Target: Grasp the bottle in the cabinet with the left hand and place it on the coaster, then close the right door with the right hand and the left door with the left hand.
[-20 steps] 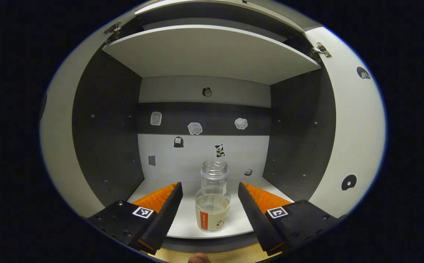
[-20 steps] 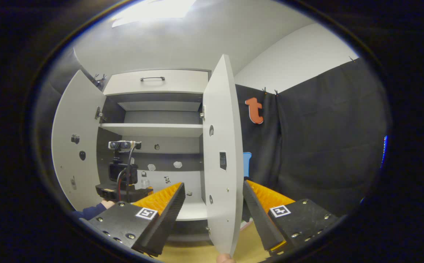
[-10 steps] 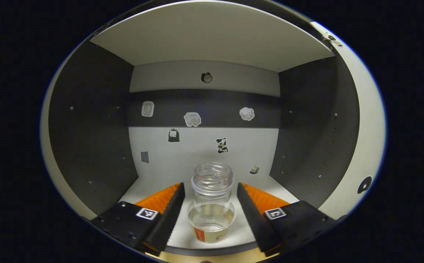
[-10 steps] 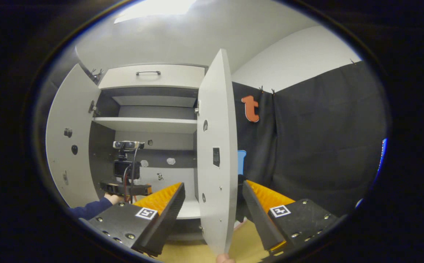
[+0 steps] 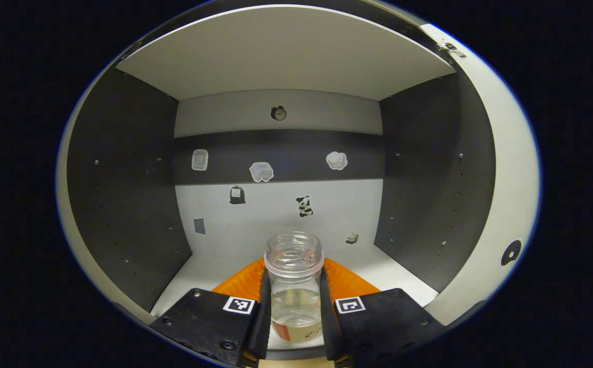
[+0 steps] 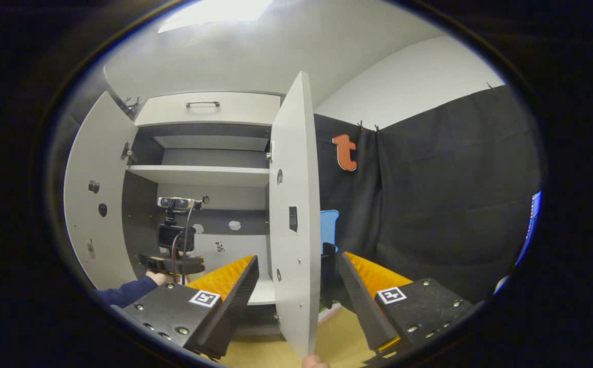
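- Bottle: clear, cylindrical, uncapped, wide threaded mouth, paper label band low on body; standing upright on pale cabinet floor, near front edge, well apart from dark side walls
- A little clear liquid in bottle, low level; judged light, but open top means spill risk if tilted
- Wall looks rigid and smooth, glass or hard plastic, cannot tell which; judged slippery, possibly fragile; moderate squeeze advised
- Left tool pinching bottle: both fingers pressed flat on opposite sides of body, below neck, above label band; ribbed pads should help grip
- Hold point judged sound: mid-body, near centre of mass; lift straight up, keep upright
- Cabinet: matte laminate, pale shelf above bottle, two-tone back panel with small stickers
- Right tool spread wide, straddling edge of right door without contact, as far as visible
- Right door: flat stiff pale panel, standing open, edge-on in right gripper view; left door also open
- Left of right door, inside cabinet opening: left tool seen with a hand and dark sleeve holding it
- Coaster: not located
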`<state>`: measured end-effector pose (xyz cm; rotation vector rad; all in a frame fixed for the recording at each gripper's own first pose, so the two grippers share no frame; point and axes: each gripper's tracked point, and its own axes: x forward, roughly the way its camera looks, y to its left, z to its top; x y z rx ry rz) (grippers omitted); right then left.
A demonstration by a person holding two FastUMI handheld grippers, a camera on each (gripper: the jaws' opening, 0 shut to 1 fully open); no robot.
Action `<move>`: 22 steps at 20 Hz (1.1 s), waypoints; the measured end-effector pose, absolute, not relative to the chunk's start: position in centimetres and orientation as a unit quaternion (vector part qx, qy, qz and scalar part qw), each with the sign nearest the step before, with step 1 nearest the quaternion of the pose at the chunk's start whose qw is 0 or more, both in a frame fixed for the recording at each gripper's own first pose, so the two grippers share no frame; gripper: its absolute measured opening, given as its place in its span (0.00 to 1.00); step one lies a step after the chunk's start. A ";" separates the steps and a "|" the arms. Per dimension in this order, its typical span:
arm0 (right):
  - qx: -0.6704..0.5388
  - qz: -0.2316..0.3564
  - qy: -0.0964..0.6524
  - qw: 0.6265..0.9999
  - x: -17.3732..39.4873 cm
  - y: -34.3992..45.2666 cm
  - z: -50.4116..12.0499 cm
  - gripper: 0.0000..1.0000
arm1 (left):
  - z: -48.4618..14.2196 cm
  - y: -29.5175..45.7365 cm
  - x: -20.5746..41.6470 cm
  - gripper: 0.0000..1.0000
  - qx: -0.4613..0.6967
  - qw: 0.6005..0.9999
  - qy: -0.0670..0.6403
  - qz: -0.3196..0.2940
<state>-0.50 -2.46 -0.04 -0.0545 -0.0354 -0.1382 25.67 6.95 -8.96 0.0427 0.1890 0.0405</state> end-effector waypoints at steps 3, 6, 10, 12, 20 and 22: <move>-0.026 -0.070 -0.017 0.997 -1.4 -2.6 -0.1 0.94 | -8.3 5.1 23.9 0.43 0.000 0.996 0.092 -0.019; -0.026 -0.068 -0.019 0.997 -2.0 -2.5 0.0 0.94 | -7.9 3.2 20.8 0.43 -0.006 0.994 0.092 -0.059; -0.025 -0.067 -0.020 0.997 -2.5 -2.7 0.2 0.96 | -7.6 1.3 16.4 0.45 -0.016 0.990 0.089 -0.111; -0.024 -0.067 -0.019 0.997 -2.5 -3.0 0.4 0.95 | -8.1 0.3 14.0 0.43 -0.027 0.986 0.091 -0.137; -0.020 -0.057 -0.026 0.998 -2.1 -3.0 1.3 0.93 | -15.3 -1.3 7.1 0.43 -0.020 0.972 0.129 -0.195; -0.028 -0.060 -0.027 0.997 -2.1 -3.5 1.3 0.96 | -17.3 -1.7 5.9 0.43 -0.022 0.969 0.135 -0.207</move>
